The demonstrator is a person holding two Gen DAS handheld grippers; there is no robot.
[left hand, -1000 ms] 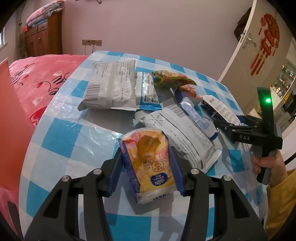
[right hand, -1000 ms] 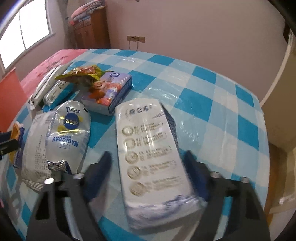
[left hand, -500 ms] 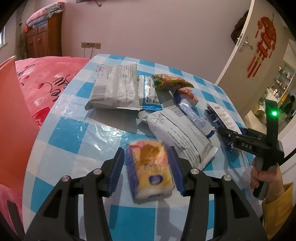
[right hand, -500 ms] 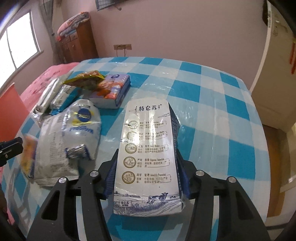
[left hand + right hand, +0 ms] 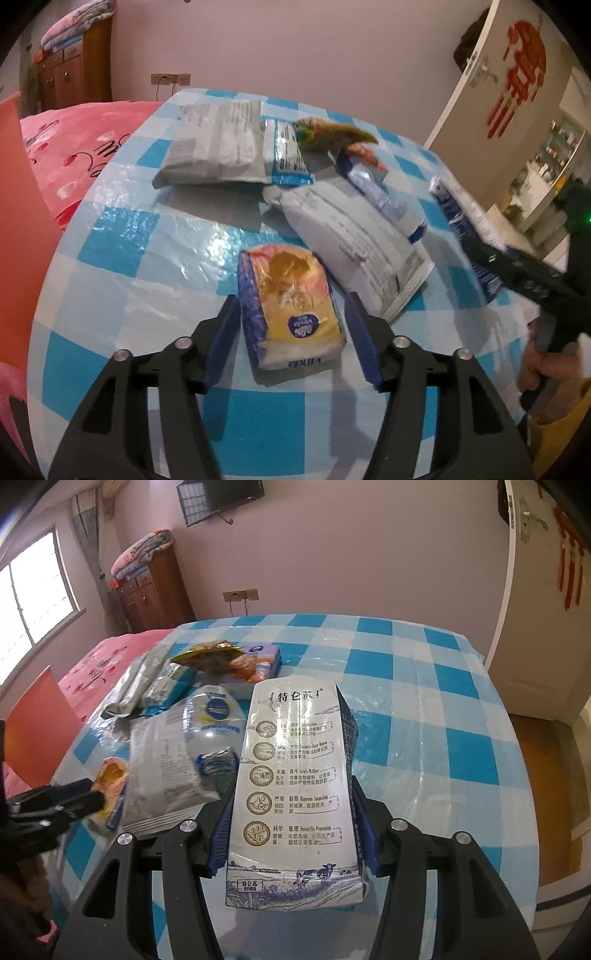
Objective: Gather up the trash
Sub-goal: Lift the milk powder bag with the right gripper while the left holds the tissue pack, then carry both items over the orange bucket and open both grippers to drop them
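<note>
Milk carton — long axis pointing away — clamped between right tongs.

The blue-checked table bears a tissue pack, grey pouches, and a snack wrapper.

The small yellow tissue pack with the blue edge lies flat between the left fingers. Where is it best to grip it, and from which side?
Probably across the two long sides of the yellow tissue pack, near its middle, coming from its near short end. It lies lengthwise between the left gripper, whose jaws have just been opening and do not press it. The pack looks soft, so close gently.
</note>
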